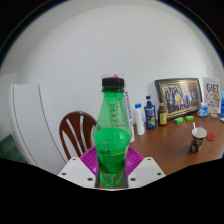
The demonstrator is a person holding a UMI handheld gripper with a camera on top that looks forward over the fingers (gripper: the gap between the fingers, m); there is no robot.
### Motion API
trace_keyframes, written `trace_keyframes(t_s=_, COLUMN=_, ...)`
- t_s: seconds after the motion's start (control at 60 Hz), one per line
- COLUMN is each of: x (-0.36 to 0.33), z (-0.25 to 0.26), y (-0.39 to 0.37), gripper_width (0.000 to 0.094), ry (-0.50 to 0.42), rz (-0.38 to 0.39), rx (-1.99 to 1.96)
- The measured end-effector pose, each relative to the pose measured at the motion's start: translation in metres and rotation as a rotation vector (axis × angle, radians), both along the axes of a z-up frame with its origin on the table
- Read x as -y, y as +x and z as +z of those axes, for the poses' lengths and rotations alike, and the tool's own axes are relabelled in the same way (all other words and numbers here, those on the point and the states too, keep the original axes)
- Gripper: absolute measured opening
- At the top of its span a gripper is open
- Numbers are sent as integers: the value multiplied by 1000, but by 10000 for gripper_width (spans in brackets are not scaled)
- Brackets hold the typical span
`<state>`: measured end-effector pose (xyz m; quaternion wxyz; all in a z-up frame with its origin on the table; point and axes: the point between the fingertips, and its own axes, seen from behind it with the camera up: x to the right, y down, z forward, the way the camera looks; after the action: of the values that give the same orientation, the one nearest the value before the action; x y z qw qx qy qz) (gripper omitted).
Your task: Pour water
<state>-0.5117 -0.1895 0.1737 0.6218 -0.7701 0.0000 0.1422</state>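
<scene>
One green bottle [113, 130] in hand-held gripper [112, 165]

Green bottle [113, 135], black cap, upright, capped

The gripper [111, 170] is held level, its pink-padded fingers [90, 160] pressing a green bottle [112, 130] from both sides.

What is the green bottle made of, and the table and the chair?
The green bottle, held between the tool's fingers, looks like see-through plastic with a dark cap. The table looks like glossy brown wood. The chair seems polished dark wood.
</scene>
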Motion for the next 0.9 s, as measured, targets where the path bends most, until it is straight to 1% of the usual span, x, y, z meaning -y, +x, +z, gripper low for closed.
trace_keyframes(t_s=0.133, x=-33, z=58, y=33, gripper_width=311, ry=19, rz=0, rx=-309)
trace_keyframes(t_s=0.217, x=-53, z=85, y=58, gripper_width=311, ry=-5, rz=13, rx=-569)
trace_keyframes(t_s=0.25, x=-65, z=92, y=66, gripper_width=310, ry=-20, rz=1, rx=-669)
trace_keyframes(t_s=0.35, x=-86, z=107, y=109, gripper_width=311, ry=-52, rz=17, rx=-1012)
trace_keyframes(t_s=0.383, x=-95, z=107, y=121, gripper_width=311, ry=-73, rz=6, rx=-1113)
trace_keyframes(t_s=0.433, x=-102, z=96, y=142, gripper_width=311, ry=-105, rz=-1, rx=-1253)
trace_keyframes(t_s=0.517, x=-115, z=78, y=173, gripper_width=311, ry=-163, rz=-34, rx=-1445)
trace_keyframes(t_s=0.6, x=-124, z=61, y=202, gripper_width=311, ry=-197, rz=-69, rx=-1622)
trace_keyframes(t_s=0.717, x=-129, z=43, y=228, gripper_width=311, ry=-238, rz=-89, rx=-1838)
trace_keyframes(t_s=0.767, x=-133, z=36, y=234, gripper_width=310, ry=-255, rz=-101, rx=-1897)
trace_keyframes(t_s=0.9, x=-138, z=28, y=240, gripper_width=310, ry=-302, rz=-96, rx=-1946)
